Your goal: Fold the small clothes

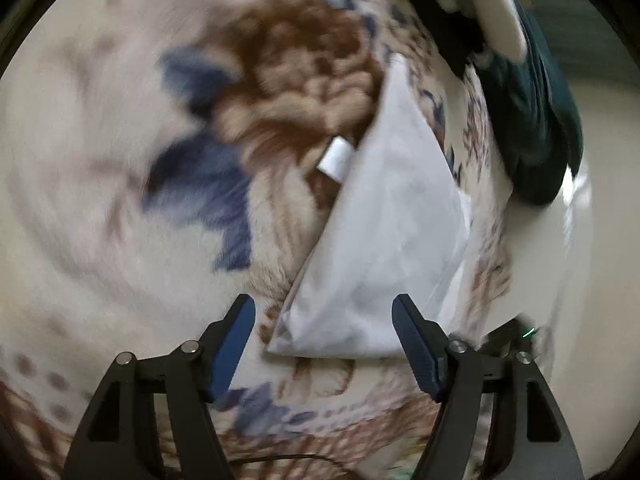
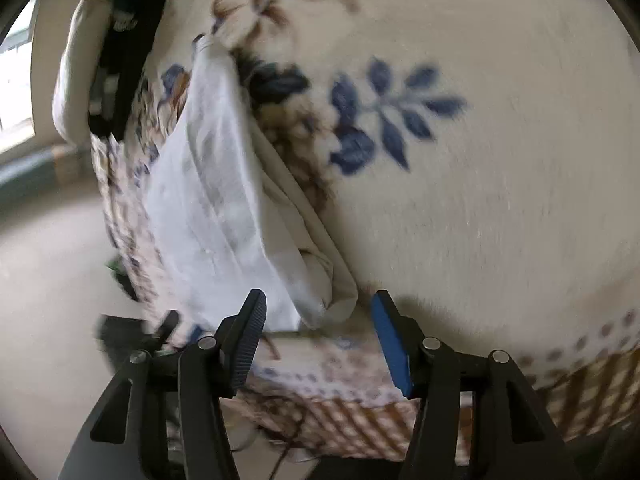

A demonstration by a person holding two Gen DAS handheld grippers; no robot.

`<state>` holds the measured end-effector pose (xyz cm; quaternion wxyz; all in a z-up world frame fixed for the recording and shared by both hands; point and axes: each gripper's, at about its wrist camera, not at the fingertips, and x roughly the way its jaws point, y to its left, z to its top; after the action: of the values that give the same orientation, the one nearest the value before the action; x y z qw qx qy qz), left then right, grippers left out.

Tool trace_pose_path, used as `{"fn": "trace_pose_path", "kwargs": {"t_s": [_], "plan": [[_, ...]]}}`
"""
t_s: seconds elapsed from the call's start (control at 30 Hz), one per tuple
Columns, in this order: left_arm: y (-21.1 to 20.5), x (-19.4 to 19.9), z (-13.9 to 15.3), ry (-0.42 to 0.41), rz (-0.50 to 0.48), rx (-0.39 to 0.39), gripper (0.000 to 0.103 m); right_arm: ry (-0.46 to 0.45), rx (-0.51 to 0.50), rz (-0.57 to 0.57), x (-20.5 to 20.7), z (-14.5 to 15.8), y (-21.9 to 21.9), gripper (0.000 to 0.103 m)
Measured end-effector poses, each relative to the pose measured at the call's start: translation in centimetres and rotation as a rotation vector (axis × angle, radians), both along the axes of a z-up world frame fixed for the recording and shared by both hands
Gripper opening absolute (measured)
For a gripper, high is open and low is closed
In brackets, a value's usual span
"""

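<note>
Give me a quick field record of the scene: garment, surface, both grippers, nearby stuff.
garment: white cloth, folded, lying flat, small tag at its edge
surface: floral blanket, cream with blue and brown print
left gripper: open, nothing held, cloth's near edge lies between its fingers
right gripper: open, nothing held, at cloth's near corner
nearby: dark green clothing at blanket's edge

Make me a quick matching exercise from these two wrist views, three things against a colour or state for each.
Things:
1. white garment
2. floral blanket
3. left gripper

Colour or state:
A. jaws open, nothing between the pads
B. cream with blue leaves and brown flowers
C. plain white, folded, lying on the blanket

Pairs: 1-C, 2-B, 3-A
</note>
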<state>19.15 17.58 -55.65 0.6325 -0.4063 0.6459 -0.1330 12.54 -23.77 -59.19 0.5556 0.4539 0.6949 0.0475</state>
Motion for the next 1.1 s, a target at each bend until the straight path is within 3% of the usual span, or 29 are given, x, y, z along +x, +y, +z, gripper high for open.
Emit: {"fn": "trace_pose_path", "kwargs": {"t_s": [0.13,0.4,0.47,0.5,0.57,0.6,0.8,1.1], "plan": [[-0.4,-0.6,-1.9,0.039,0.072,-0.098,0.071,0.042,0.145,-0.088,-1.9,-2.2,0.3,0.057],[-1.9,-0.2,-1.7,0.009,0.143,-0.06,0.069,-0.013,0.232,-0.298,-2.3,-4.8,0.9,0.059],[-2.4,-0.3,-0.9,-0.032,0.146,-0.024,0.039,-0.037,0.208,-0.337,-2.6,-4.3,1.0,0.054],[-2.5,-0.3,-0.6,-0.043,0.144,-0.001,0.028,-0.052,0.199,-0.348,-2.8,-3.9,1.1,0.037],[-2.7,-0.3,0.2,-0.074,0.146,0.02,0.024,-0.078,0.173,-0.354,-3.0,-2.9,1.4,0.023],[-3.0,-0.3,0.9,-0.091,0.142,0.045,0.022,-0.091,0.162,-0.36,-3.0,-2.4,1.4,0.017],[-4.1,0.5,5.9,-0.174,0.129,0.075,0.02,-0.156,0.065,-0.324,-2.0,3.1,1.9,0.011],[-4.4,7.1,16.5,-0.276,0.108,0.021,0.02,-0.309,-0.006,-0.275,3.8,17.3,1.2,0.01]]}}
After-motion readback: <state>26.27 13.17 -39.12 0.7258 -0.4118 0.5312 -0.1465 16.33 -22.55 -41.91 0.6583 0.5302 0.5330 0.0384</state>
